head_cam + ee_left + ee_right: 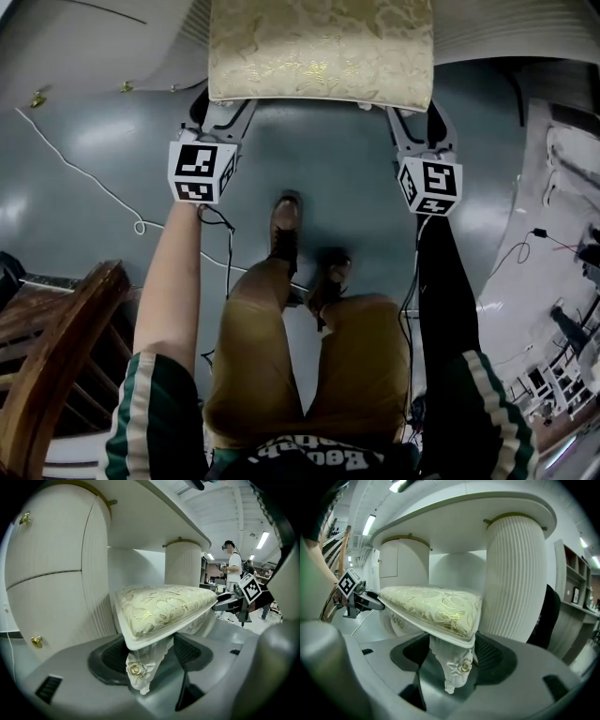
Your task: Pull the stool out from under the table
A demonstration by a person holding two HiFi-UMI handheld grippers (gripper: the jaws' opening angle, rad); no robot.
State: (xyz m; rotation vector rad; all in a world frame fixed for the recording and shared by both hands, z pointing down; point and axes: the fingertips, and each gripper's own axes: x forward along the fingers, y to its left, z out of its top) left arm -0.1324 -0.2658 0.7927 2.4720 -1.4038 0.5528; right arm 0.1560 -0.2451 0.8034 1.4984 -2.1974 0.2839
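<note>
The stool (319, 47) has a gold-patterned cushion and carved white legs, and it stands partly beneath the white table (464, 513). My left gripper (220, 108) is at its near left corner. In the left gripper view the rose-carved leg (140, 670) stands between the jaws, with a gap showing on its right side. My right gripper (412, 117) is at the near right corner. There the other front leg (457, 667) sits between the jaws with a gap on its left. Both grippers are open around their legs.
A ribbed white table pedestal (515, 573) rises just right of the stool, with a black chair (546, 616) behind it. A cabinet with gold knobs (47, 597) is on the left. A wooden chair (56, 356) and a white cable (84, 169) are on the floor near my legs.
</note>
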